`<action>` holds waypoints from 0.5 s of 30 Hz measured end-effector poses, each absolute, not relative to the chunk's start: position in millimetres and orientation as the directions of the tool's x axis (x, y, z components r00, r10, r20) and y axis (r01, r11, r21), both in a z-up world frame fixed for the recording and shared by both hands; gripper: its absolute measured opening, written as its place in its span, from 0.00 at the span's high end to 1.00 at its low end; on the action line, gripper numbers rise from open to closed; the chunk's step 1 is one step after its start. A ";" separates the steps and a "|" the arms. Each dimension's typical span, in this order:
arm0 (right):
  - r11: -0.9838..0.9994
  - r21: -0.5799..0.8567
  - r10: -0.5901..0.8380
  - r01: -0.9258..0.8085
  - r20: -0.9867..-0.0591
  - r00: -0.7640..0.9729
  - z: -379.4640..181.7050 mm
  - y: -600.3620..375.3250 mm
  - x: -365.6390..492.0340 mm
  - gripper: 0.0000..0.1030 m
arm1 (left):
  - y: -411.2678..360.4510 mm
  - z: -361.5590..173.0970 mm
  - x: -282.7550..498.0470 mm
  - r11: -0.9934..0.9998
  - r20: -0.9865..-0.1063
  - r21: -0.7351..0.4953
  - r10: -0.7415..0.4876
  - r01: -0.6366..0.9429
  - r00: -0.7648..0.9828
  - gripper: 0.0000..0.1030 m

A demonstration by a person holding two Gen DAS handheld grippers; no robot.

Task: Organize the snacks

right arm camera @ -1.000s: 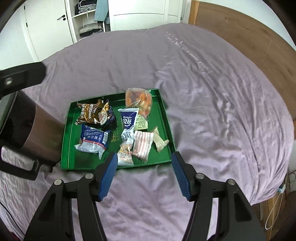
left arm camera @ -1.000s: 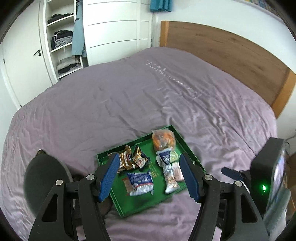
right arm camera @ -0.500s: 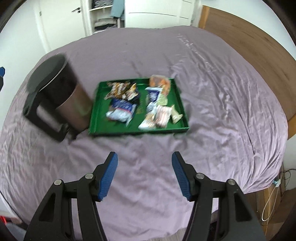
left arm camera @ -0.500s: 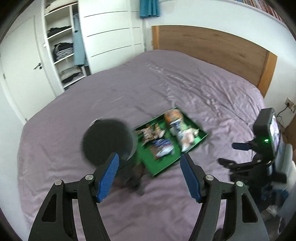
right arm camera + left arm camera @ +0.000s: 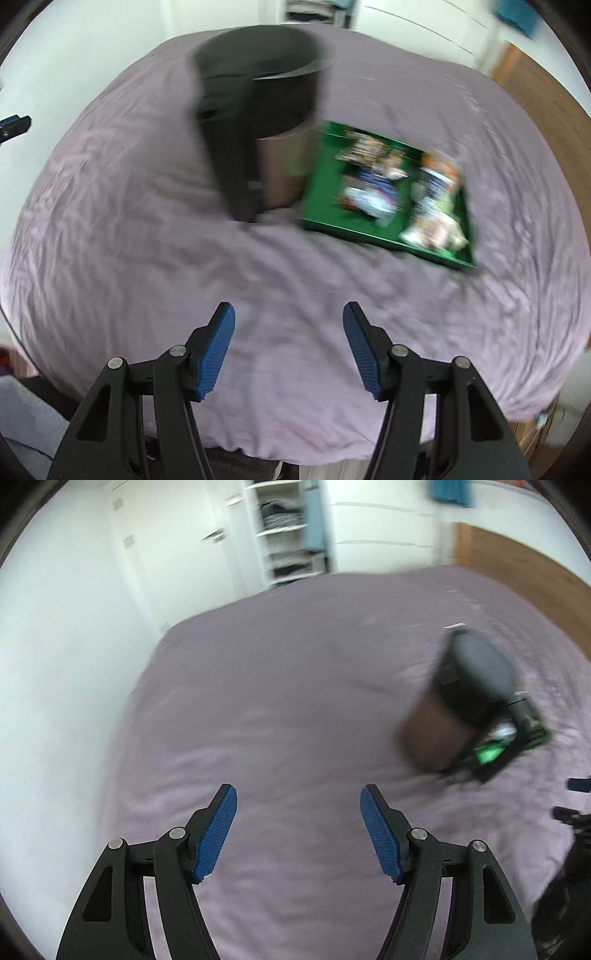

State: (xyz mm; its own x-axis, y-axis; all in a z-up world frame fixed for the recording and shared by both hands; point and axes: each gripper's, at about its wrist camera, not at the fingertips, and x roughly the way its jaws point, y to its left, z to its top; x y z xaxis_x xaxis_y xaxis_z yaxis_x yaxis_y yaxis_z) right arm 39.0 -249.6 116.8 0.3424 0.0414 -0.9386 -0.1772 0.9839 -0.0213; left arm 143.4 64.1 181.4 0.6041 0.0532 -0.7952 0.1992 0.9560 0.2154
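A green tray (image 5: pixel 321 206) lies on the purple bedspread (image 5: pixel 147 258), holding a jumble of snack packets (image 5: pixel 402 192) too blurred to read. Touching its left edge stands a brown bin with a black lid (image 5: pixel 266 110), lid down. The left gripper (image 5: pixel 298 830) and right gripper (image 5: pixel 288 347) both hang with jaws apart and empty over bare sheet, which stretches wide on the near side and left. A white wall (image 5: pixel 55 664) bounds the bed's left edge.
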 end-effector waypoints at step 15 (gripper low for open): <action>0.933 0.054 0.169 -0.357 -0.939 0.300 88.6 -97.8 115.4 0.06 | 252.8 100.2 118.6 0.942 -0.830 0.301 0.335 -0.148 0.446 0.38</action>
State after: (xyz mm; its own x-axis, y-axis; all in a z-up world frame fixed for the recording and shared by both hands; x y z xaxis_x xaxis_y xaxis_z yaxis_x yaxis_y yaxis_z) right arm 115.4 -97.8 88.6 0.3002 0.1688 -0.9388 -0.3566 0.9327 0.0537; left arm 118.6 252.8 100.2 0.4457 0.3349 -0.8302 -0.1478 0.9422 0.3007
